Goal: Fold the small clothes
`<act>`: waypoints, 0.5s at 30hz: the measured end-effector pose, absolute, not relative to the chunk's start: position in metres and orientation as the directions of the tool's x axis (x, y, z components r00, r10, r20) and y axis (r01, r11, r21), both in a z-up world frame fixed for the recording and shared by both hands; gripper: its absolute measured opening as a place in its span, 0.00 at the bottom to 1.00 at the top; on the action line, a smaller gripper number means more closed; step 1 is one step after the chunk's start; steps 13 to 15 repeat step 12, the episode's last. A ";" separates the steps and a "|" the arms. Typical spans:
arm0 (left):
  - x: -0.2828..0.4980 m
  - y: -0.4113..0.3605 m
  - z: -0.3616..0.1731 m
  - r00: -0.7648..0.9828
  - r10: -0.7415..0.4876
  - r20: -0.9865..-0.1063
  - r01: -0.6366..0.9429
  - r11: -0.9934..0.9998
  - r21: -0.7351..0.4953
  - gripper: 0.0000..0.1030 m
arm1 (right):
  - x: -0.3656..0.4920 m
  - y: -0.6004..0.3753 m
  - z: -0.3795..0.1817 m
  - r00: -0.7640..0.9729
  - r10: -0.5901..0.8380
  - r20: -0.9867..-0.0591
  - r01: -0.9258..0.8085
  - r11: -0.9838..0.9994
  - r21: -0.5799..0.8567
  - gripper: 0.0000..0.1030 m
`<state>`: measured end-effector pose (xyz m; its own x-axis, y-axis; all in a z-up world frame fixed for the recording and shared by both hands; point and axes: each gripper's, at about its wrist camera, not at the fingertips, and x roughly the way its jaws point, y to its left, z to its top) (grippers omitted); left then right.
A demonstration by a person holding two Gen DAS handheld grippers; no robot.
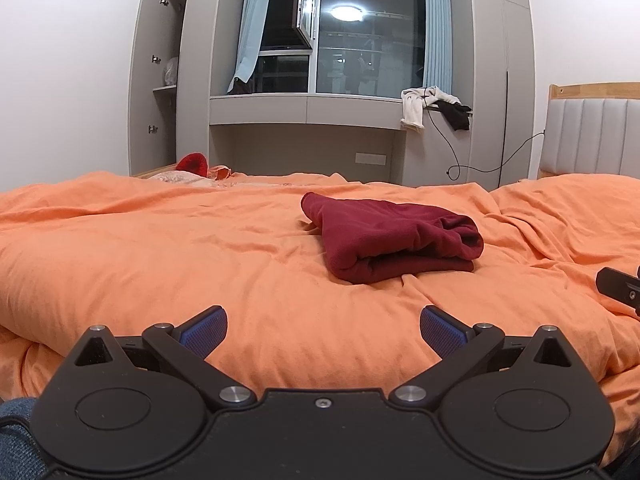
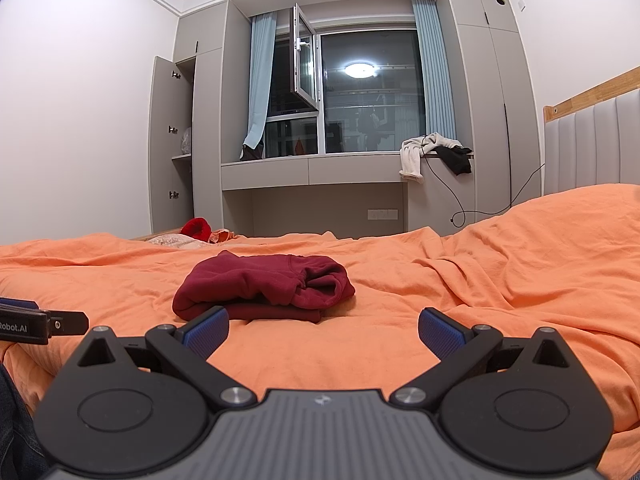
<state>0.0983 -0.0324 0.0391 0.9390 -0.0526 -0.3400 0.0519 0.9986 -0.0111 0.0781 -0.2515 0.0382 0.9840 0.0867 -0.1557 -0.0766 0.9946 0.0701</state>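
Observation:
A dark red garment (image 1: 394,236) lies folded into a thick bundle on the orange bedspread (image 1: 160,248). In the right wrist view the same garment (image 2: 264,286) sits just beyond the left blue pad. My left gripper (image 1: 324,330) stands open above the bedspread, short of the garment, with nothing between its fingers. My right gripper (image 2: 324,330) is open too and holds nothing. Each gripper shows at the edge of the other's view.
A bright red item (image 1: 193,163) and a pale patterned cloth (image 1: 180,178) lie at the bed's far edge. White and black clothes (image 1: 430,108) hang off the window ledge, with a cable (image 1: 472,160) trailing down. The padded headboard (image 1: 592,136) is at right, an open cupboard (image 1: 158,80) at left.

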 end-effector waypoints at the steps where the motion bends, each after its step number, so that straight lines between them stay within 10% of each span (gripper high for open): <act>1: 0.098 -0.032 0.039 0.939 -0.050 -0.340 0.050 0.999 -0.008 0.99 | 0.078 -0.251 0.038 0.984 0.087 -0.155 -0.077 0.995 0.070 1.00; 15: 0.099 -0.033 0.041 0.937 -0.049 -0.346 0.048 0.999 -0.010 0.99 | 0.078 -0.251 0.038 0.984 0.087 -0.156 -0.077 0.995 0.069 1.00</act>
